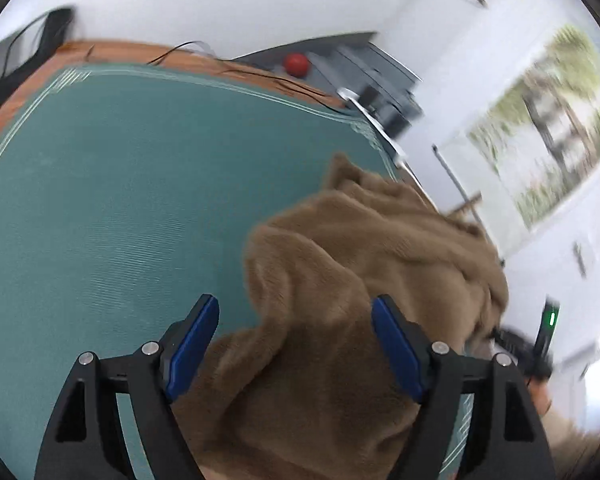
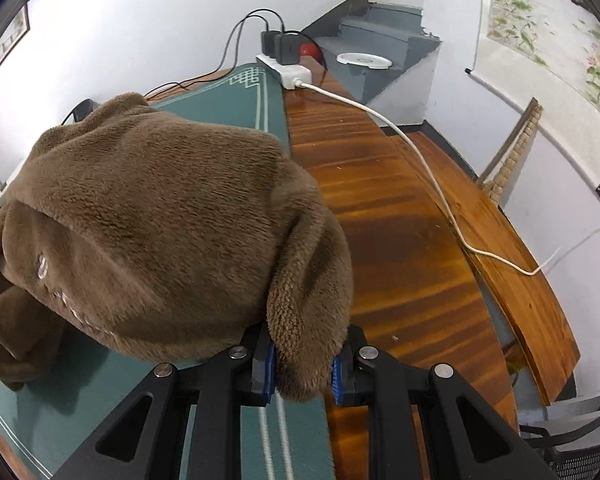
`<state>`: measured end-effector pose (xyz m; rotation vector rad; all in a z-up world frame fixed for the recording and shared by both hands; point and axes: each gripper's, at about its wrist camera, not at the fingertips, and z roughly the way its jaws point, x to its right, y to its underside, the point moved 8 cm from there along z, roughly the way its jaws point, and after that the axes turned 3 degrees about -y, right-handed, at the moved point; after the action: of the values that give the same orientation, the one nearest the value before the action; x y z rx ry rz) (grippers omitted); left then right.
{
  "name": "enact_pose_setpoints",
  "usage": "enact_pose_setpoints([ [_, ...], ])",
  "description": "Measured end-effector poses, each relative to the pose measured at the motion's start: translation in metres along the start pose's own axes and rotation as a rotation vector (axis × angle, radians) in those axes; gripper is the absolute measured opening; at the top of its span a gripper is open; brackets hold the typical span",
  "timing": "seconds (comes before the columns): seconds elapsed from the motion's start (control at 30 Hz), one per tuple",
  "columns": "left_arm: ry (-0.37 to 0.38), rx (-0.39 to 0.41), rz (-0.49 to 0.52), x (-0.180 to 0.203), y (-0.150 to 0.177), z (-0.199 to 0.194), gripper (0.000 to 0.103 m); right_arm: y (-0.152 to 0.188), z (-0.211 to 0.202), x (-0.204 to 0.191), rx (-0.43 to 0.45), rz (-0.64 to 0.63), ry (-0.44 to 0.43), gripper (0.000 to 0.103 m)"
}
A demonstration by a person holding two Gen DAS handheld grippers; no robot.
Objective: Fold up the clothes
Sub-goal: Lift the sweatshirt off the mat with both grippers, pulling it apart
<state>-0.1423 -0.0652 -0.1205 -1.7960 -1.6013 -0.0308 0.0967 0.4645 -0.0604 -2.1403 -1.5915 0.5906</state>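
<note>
A brown fleece garment (image 1: 364,264) lies bunched on the right part of a green mat (image 1: 112,200). My left gripper (image 1: 296,340) is open, its blue pads apart, with a fold of the garment between and below them. In the right wrist view the garment (image 2: 160,220) is lifted in a rounded heap over the mat (image 2: 256,120). My right gripper (image 2: 304,364) is shut on a hanging edge of the garment. The right gripper also shows blurred in the left wrist view (image 1: 528,344).
The mat lies on a wooden table (image 2: 380,208). A white power strip (image 2: 286,70) with black chargers sits at the far end, and a white cable (image 2: 428,160) runs across the wood. Grey stairs (image 2: 380,40), a red ball (image 1: 296,64) and white walls lie beyond.
</note>
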Motion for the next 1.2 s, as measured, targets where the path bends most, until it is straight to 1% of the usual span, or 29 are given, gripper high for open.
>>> enact_pose_setpoints([
  [0.03, 0.013, -0.013, -0.026, -0.005, -0.002, 0.005, 0.083, 0.002, -0.001, 0.004, -0.001, 0.007, 0.004, 0.021],
  [0.1, 0.066, -0.079, -0.080, -0.009, -0.004, 0.024, 0.083, 0.005, -0.004, 0.011, 0.001, 0.026, 0.001, 0.021],
  [0.17, 0.128, -0.149, -0.129, -0.009, 0.003, 0.040, 0.080, 0.005, -0.007, 0.009, 0.005, 0.032, -0.039, 0.021],
  [0.2, 0.159, -0.181, -0.152, -0.008, 0.009, 0.047, 0.067, 0.004, -0.012, 0.008, 0.018, 0.043, -0.082, 0.021],
  [0.23, 0.179, -0.203, -0.161, -0.006, 0.014, 0.050, 0.057, 0.004, -0.018, 0.008, 0.031, 0.054, -0.125, 0.022],
  [0.27, 0.183, -0.208, -0.150, -0.003, 0.018, 0.051, 0.045, 0.002, -0.025, 0.009, 0.050, 0.060, -0.144, 0.023],
  [0.33, 0.191, -0.219, -0.128, 0.003, 0.026, 0.051, 0.037, -0.003, -0.039, 0.013, 0.087, 0.071, -0.182, 0.034],
  [0.4, 0.190, -0.224, -0.105, 0.006, 0.031, 0.046, 0.035, -0.012, -0.053, 0.017, 0.137, 0.080, -0.228, 0.076],
  [0.43, 0.184, -0.223, -0.098, 0.006, 0.033, 0.043, 0.035, -0.019, -0.061, 0.020, 0.168, 0.083, -0.255, 0.082],
  [0.5, 0.159, -0.215, -0.093, 0.003, 0.031, 0.039, 0.035, -0.037, -0.063, 0.022, 0.198, 0.086, -0.301, 0.082],
  [0.53, 0.144, -0.210, -0.092, 0.000, 0.030, 0.037, 0.035, -0.046, -0.061, 0.022, 0.199, 0.091, -0.334, 0.082],
  [0.57, 0.126, -0.207, -0.096, -0.003, 0.029, 0.038, 0.036, -0.052, -0.048, 0.022, 0.176, 0.097, -0.363, 0.082],
  [0.63, 0.081, -0.205, -0.116, -0.012, 0.029, 0.046, 0.048, -0.064, -0.022, 0.021, 0.130, 0.109, -0.421, 0.082],
  [0.67, 0.058, -0.204, -0.126, -0.017, 0.029, 0.050, 0.071, -0.071, -0.009, 0.021, 0.107, 0.115, -0.449, 0.082],
  [0.7, 0.032, -0.204, -0.139, -0.022, 0.029, 0.053, 0.089, -0.071, 0.015, 0.015, 0.026, 0.152, -0.520, 0.082],
  [0.73, 0.007, -0.204, -0.158, -0.027, 0.029, 0.057, 0.091, -0.068, 0.020, 0.007, -0.007, 0.171, -0.583, 0.080],
  [0.77, 0.010, -0.204, -0.190, -0.035, 0.030, 0.058, 0.091, -0.065, 0.025, 0.000, -0.040, 0.189, -0.646, 0.072],
  [0.8, 0.033, -0.208, -0.235, -0.044, 0.031, 0.059, 0.091, -0.062, 0.029, -0.008, -0.074, 0.207, -0.709, 0.063],
  [0.83, 0.058, -0.210, -0.279, -0.052, 0.033, 0.059, 0.091, -0.060, 0.026, -0.019, -0.079, 0.185, -0.746, 0.057],
  [0.87, 0.085, -0.212, -0.324, -0.058, 0.034, 0.060, 0.091, -0.058, 0.023, -0.030, -0.084, 0.163, -0.783, 0.040],
  [0.9, 0.116, -0.212, -0.358, -0.063, 0.034, 0.061, 0.092, -0.054, 0.018, -0.040, -0.103, 0.162, -0.836, 0.025],
  [0.97, 0.184, -0.210, -0.387, -0.062, 0.032, 0.062, 0.092, -0.048, 0.006, -0.049, -0.106, 0.143, -0.884, 0.020],
  [1.0, 0.210, -0.221, -0.384, -0.057, 0.034, 0.063, 0.087, -0.045, 0.000, -0.054, -0.108, 0.134, -0.908, 0.019],
  [1.03, 0.240, -0.233, -0.363, -0.050, 0.036, 0.063, 0.069, -0.043, -0.011, -0.058, -0.098, 0.115, -0.942, 0.018],
  [1.07, 0.269, -0.245, -0.343, -0.043, 0.039, 0.063, 0.059, -0.041, -0.023, -0.062, -0.088, 0.096, -0.976, 0.018],
  [1.1, 0.290, -0.251, -0.317, -0.036, 0.041, 0.061, 0.046, -0.038, -0.035, -0.066, -0.078, 0.077, -1.010, 0.018],
  [1.13, 0.298, -0.250, -0.285, -0.029, 0.043, 0.057, 0.038, -0.035, -0.043, -0.071, -0.079, 0.049, -1.036, 0.018],
  [1.17, 0.306, -0.248, -0.250, -0.022, 0.044, 0.054, 0.035, -0.032, -0.052, -0.075, -0.080, 0.021, -1.062, 0.018],
  [1.2, 0.313, -0.246, -0.223, -0.016, 0.045, 0.051, 0.028, -0.028, -0.052, -0.081, -0.095, -0.012, -1.058, 0.018],
])
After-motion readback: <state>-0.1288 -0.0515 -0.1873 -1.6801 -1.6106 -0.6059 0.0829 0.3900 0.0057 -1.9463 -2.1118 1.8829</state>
